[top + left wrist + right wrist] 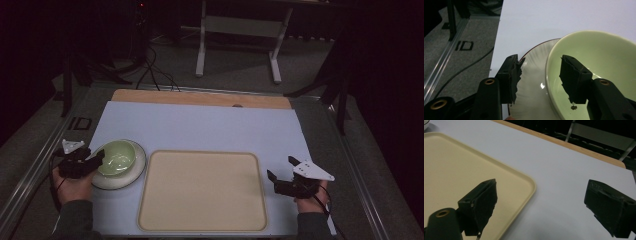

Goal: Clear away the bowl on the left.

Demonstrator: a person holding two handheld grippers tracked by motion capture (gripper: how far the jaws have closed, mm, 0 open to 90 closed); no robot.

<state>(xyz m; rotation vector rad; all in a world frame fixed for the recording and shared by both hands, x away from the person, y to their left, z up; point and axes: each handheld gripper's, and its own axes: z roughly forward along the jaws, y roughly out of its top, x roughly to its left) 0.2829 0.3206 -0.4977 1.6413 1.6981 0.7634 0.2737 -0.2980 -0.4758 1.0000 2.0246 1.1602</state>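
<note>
The pale green bowl [118,157] sits on a white plate [134,173], and that plate lies just beside the left edge of the cream tray [202,191] on the white-covered worktop [200,127]. Taking the tray as the marker, everything else falls to one side or the other of it.

On the tray's left, the person's left hand [74,186] comes in low from the near edge, forearm pointing up the worktop, with the left claw [98,157] held roughly level and aimed at the bowl's near-left side. In the left gripper view, the left claw [539,77] straddles the bowl's rim [548,75]: one jaw hangs inside the bowl over its green wall, the other stands outside over the plate's ribbed white surface [531,90]. A gap shows between each pad and the rim, so the claw is parted around the bowl's edge and not pressing on it.

On the tray's right, the right hand [311,196] rests near the tray's near-right corner, wrist low, the right claw [281,170] pointing forward and slightly toward the tray. In the right gripper view, the right claw [541,205] stands wide apart with nothing between its jaws; one jaw hovers over the tray's rounded corner [530,185], the other over bare worktop.
</note>
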